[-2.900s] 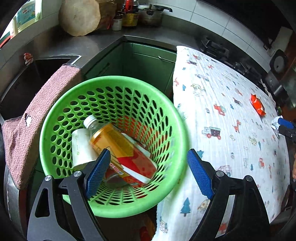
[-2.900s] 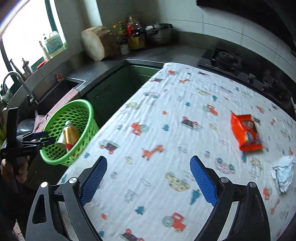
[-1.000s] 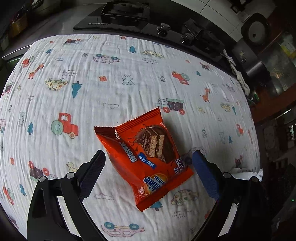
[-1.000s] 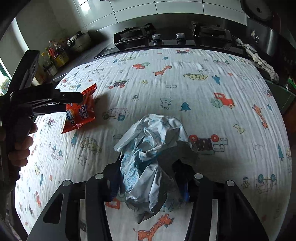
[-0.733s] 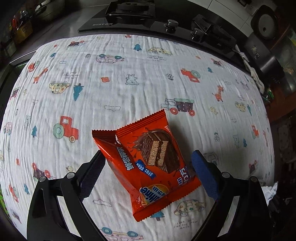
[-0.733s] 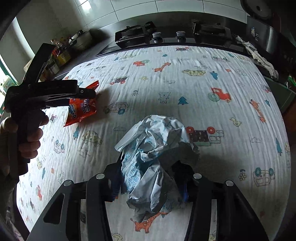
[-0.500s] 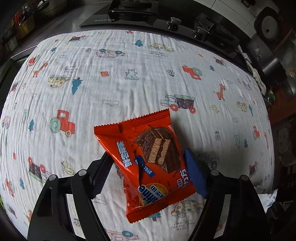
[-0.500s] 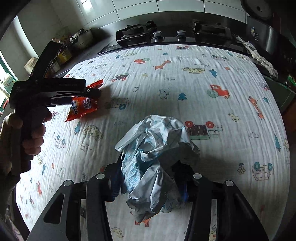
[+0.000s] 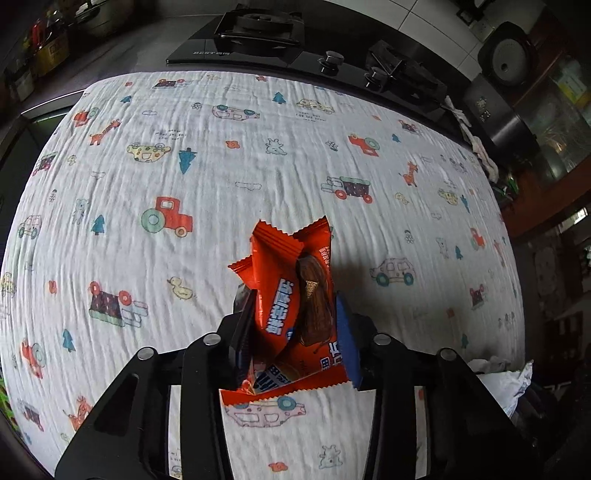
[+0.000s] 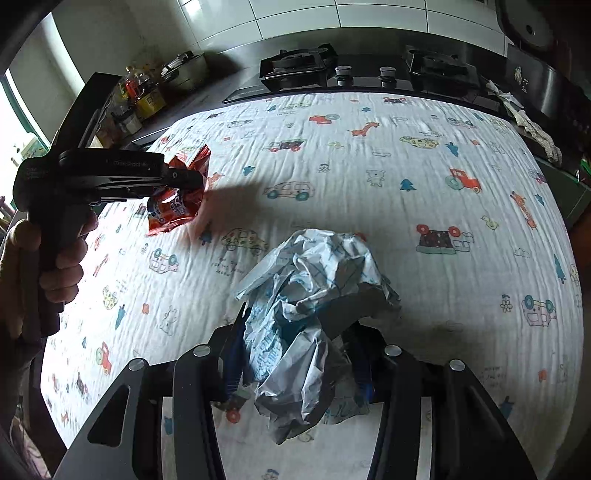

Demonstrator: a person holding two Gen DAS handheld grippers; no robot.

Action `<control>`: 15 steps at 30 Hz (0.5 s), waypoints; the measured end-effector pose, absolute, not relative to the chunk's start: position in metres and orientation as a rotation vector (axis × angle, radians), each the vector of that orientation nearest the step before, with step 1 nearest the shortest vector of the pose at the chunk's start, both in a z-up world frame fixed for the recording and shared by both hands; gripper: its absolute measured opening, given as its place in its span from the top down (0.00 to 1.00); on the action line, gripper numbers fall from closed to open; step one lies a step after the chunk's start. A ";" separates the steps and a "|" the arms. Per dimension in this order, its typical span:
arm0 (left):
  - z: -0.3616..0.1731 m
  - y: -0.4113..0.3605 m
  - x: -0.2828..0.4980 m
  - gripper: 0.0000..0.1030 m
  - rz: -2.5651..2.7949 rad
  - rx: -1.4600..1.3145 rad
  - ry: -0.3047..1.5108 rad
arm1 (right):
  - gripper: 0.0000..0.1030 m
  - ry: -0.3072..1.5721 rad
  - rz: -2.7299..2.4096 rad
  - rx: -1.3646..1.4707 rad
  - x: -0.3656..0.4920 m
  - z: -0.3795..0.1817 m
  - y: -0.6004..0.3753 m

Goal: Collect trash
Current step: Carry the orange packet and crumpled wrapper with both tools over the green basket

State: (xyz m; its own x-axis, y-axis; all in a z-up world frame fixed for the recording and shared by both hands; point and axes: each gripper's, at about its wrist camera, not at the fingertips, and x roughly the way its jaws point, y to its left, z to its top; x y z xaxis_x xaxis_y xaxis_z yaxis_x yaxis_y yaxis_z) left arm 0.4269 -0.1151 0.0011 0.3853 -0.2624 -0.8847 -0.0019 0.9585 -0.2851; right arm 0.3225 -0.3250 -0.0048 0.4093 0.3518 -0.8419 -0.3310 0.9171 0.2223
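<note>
Left gripper point(image 9: 295, 325) clamps orange snack wrapper point(image 9: 295, 295); right gripper point(image 10: 299, 354) clamps crumpled plastic bag point(image 10: 310, 295), both clear of the printed tablecloth point(image 9: 221, 166) for binning.

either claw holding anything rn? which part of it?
Both. Left claw is shut on the orange wrapper, pinching its sides near the lower end. Right claw is shut on the crumpled bag, gripped at its lower part.

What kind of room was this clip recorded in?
Most likely a home kitchen. A gas hob with control knobs sits behind the table, white wall tiles run above the counter, and bottles and jars crowd its corner. The table itself wears a cartoon-print cloth.
</note>
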 end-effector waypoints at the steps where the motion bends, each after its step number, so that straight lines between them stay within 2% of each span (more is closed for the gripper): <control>1: 0.003 -0.110 0.423 0.63 -0.170 -0.261 1.166 | 0.55 1.066 0.436 0.018 0.319 -0.003 -0.321; 15: 0.034 -0.028 0.351 0.64 -0.179 -0.288 1.098 | 0.55 1.033 0.522 -0.044 0.286 0.029 -0.256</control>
